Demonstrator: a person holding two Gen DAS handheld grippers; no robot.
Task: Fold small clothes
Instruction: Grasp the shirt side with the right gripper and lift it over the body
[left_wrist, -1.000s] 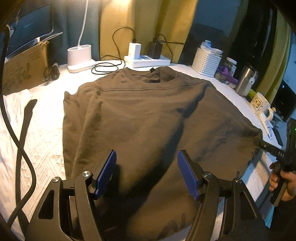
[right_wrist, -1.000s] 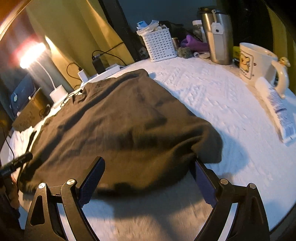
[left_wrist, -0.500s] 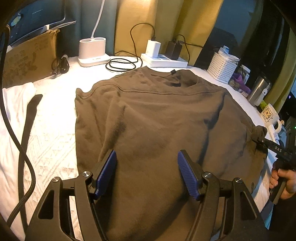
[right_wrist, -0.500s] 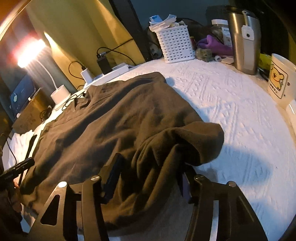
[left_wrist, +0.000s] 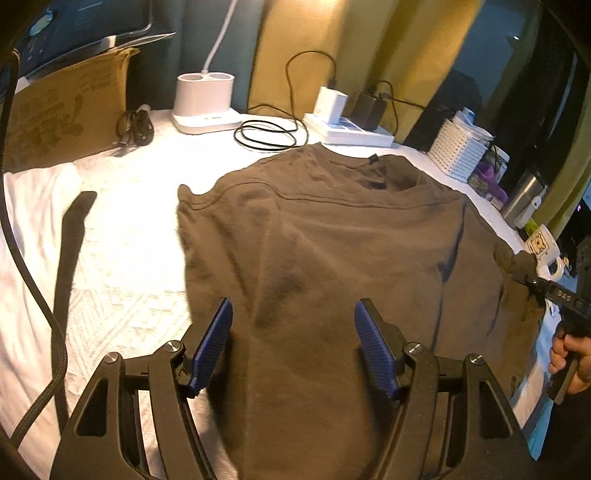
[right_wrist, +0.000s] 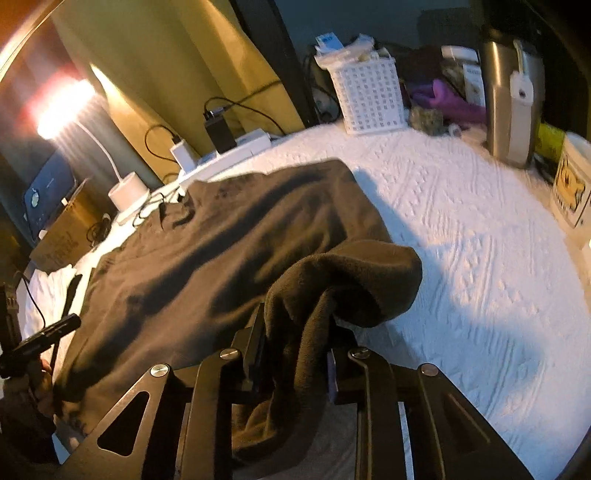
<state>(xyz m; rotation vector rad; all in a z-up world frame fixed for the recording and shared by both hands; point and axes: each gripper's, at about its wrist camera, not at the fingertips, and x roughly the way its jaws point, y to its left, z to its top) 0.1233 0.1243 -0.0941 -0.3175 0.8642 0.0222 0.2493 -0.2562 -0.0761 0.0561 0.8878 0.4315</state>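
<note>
Brown fleece fabric is the whole business at this moment: a brown sweatshirt (left_wrist: 332, 251) lies spread flat, collar away from the person, on a white quilted cover (left_wrist: 122, 280) over what looks like a tabletop, though it could be a bed. The right tool (right_wrist: 295, 343) is clenched on a bunched fold at the sweatshirt's right edge, the cloth rising in a hump between its fingers and hanging clear of the cover. The left tool (left_wrist: 293, 347) hovers released over the sweatshirt's near hem, its blue pads (left_wrist: 214, 343) spread wide with nothing between them. By my reading the step in hand is the first side fold, with the right edge or sleeve gathered and ready to travel. Next, that pinched fold should be carried across toward the middle of the sweatshirt and laid flat, while the left tool either pins the body or takes the hem so the cloth does not drag. Beyond the sweatshirt's right shoulder stands a white lattice basket (right_wrist: 369, 96) stuffed with packets and papers I cannot identify, then a steel tumbler (right_wrist: 513, 85) and a bear-printed mug (right_wrist: 570, 184), their contents hidden.
</note>
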